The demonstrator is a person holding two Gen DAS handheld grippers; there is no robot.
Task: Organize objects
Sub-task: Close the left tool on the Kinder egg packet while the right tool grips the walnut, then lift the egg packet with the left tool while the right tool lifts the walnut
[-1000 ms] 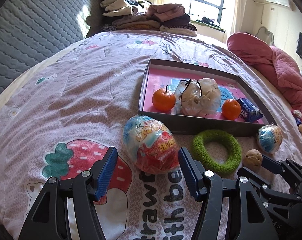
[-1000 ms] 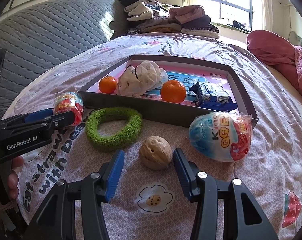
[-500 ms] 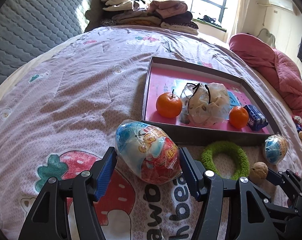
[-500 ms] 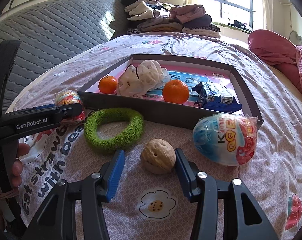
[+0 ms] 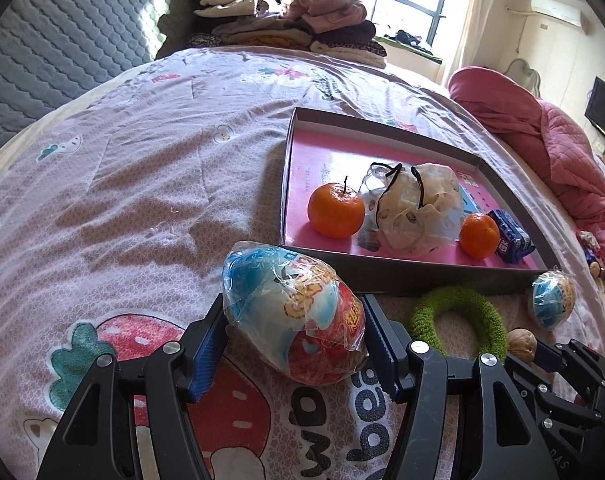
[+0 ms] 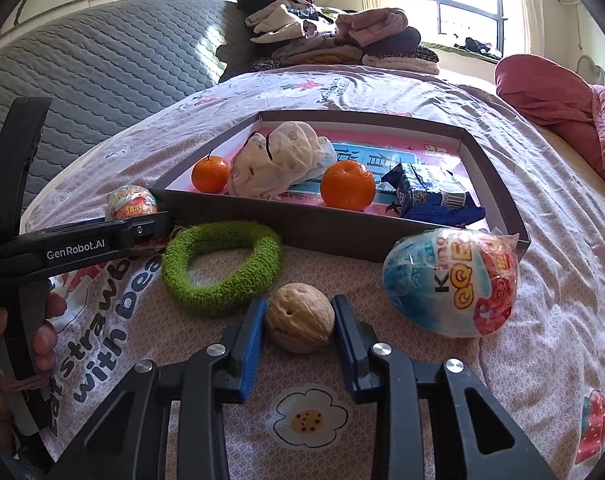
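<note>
A plastic-wrapped blue-and-red egg-shaped toy [image 5: 298, 316] is pinched by the left gripper [image 5: 294, 344] just before the grey cardboard tray [image 5: 402, 276], while a tan walnut [image 6: 300, 318] on the pink printed bedspread [image 6: 542, 280] is clamped by the right gripper [image 6: 298, 334].

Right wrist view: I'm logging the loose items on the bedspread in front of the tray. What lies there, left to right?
Green fuzzy fabric ring → tan walnut, between the right gripper fingers → wrapped blue-and-red toy egg.
</note>
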